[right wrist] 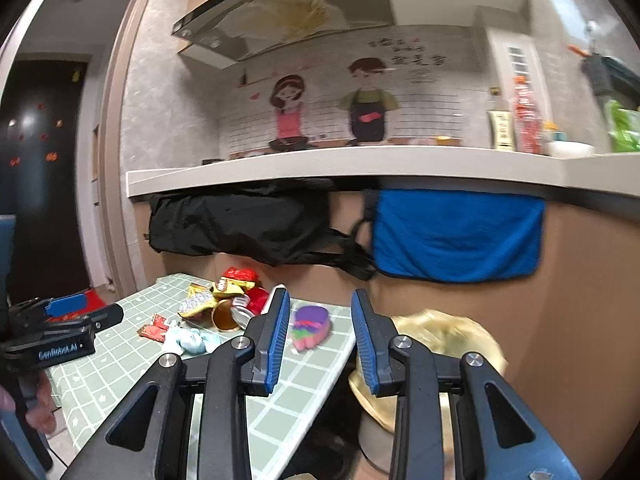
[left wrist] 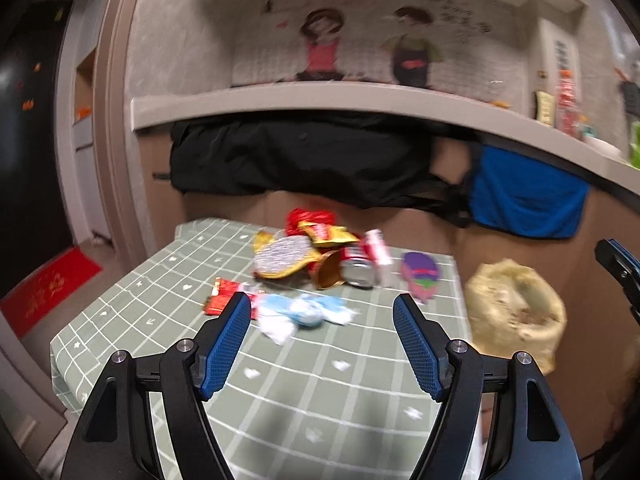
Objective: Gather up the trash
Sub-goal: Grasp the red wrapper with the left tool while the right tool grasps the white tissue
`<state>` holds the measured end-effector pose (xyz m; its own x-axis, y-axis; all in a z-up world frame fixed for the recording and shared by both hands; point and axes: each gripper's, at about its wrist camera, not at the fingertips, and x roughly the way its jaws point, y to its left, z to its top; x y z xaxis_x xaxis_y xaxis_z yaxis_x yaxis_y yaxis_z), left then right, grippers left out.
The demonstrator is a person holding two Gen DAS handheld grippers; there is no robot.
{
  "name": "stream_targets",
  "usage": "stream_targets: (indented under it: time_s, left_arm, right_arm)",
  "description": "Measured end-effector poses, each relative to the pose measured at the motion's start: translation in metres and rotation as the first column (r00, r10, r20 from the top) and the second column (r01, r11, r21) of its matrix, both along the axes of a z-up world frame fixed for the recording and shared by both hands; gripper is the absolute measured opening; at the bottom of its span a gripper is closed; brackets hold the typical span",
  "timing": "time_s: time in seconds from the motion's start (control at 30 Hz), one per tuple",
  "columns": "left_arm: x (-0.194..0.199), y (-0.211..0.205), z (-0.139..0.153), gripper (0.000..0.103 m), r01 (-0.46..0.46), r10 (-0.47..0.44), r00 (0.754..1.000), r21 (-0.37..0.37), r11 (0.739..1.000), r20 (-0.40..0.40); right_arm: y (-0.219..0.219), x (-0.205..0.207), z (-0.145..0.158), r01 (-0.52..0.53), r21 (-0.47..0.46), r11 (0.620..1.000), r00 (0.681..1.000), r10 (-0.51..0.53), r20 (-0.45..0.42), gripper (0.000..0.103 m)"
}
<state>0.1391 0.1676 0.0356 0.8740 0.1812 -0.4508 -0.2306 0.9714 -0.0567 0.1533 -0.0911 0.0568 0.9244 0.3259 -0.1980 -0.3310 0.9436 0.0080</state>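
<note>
Trash lies on a green checked table (left wrist: 320, 380): a light blue and white wrapper (left wrist: 304, 312), a small red packet (left wrist: 222, 294), a silver and gold foil bag (left wrist: 284, 258), a crushed red can (left wrist: 356, 266) and a purple and pink wrapper (left wrist: 420, 276). A bin with a yellow bag (left wrist: 516, 312) stands beside the table's right edge. My left gripper (left wrist: 322, 308) is open and empty, just short of the blue wrapper. My right gripper (right wrist: 320, 300) is open and empty, above the table's right edge, with the purple wrapper (right wrist: 310, 326) between its fingers in view.
A white counter (left wrist: 320, 100) runs behind the table, with a black bag (left wrist: 300, 156) and a blue cloth (left wrist: 528, 196) hanging under it. Bottles (right wrist: 528, 120) stand on the counter at right. A red mat (left wrist: 48, 288) lies on the floor at left.
</note>
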Motion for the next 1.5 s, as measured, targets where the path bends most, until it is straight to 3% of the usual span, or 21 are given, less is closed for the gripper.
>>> stream_targets:
  time_s: [0.13, 0.27, 0.33, 0.43, 0.53, 0.77, 1.07, 1.2, 1.5]
  left_arm:
    - [0.031, 0.038, -0.016, 0.074, -0.03, 0.031, 0.999, -0.047, 0.998, 0.017]
    - [0.071, 0.075, -0.037, 0.074, 0.022, -0.024, 1.0, -0.15, 0.988, -0.016]
    - [0.086, 0.084, -0.044, 0.074, 0.043, -0.049, 0.998, -0.14, 0.989, -0.037]
    - [0.095, 0.097, -0.056, 0.074, 0.001, -0.005, 0.998, -0.072, 0.997, -0.064]
    - [0.102, 0.115, -0.068, 0.074, -0.017, 0.011, 0.995, -0.064, 0.998, -0.1]
    - [0.117, 0.159, -0.086, 0.073, -0.029, -0.006, 0.985, -0.197, 0.98, -0.171]
    - [0.153, 0.204, -0.127, 0.058, -0.112, 0.0, 0.946, -0.33, 0.937, -0.323]
    - [0.156, 0.217, -0.139, 0.058, -0.155, 0.025, 0.935, -0.344, 0.926, -0.354]
    - [0.171, 0.22, -0.144, 0.058, -0.114, -0.019, 0.93, -0.337, 0.935, -0.367]
  right_arm:
    - [0.033, 0.054, -0.015, -0.045, -0.041, 0.998, 0.999, 0.044, -0.032, 0.031]
    - [0.059, 0.104, -0.031, -0.123, -0.061, 0.991, 0.987, 0.115, -0.113, 0.031]
    - [0.074, 0.127, -0.037, -0.177, -0.067, 0.982, 0.975, 0.165, -0.151, 0.031]
    - [0.096, 0.153, -0.044, -0.245, -0.063, 0.968, 0.952, 0.228, -0.202, 0.031]
    - [0.119, 0.162, -0.052, -0.297, -0.082, 0.951, 0.938, 0.274, -0.214, 0.031]
    - [0.153, 0.169, -0.076, -0.385, -0.104, 0.917, 0.896, 0.345, -0.279, 0.031]
    - [0.155, 0.172, -0.089, -0.401, -0.087, 0.912, 0.879, 0.356, -0.317, 0.031]
    - [0.153, 0.169, -0.093, -0.403, -0.101, 0.91, 0.878, 0.352, -0.325, 0.031]
    - [0.16, 0.167, -0.097, -0.42, -0.103, 0.902, 0.866, 0.365, -0.341, 0.031]
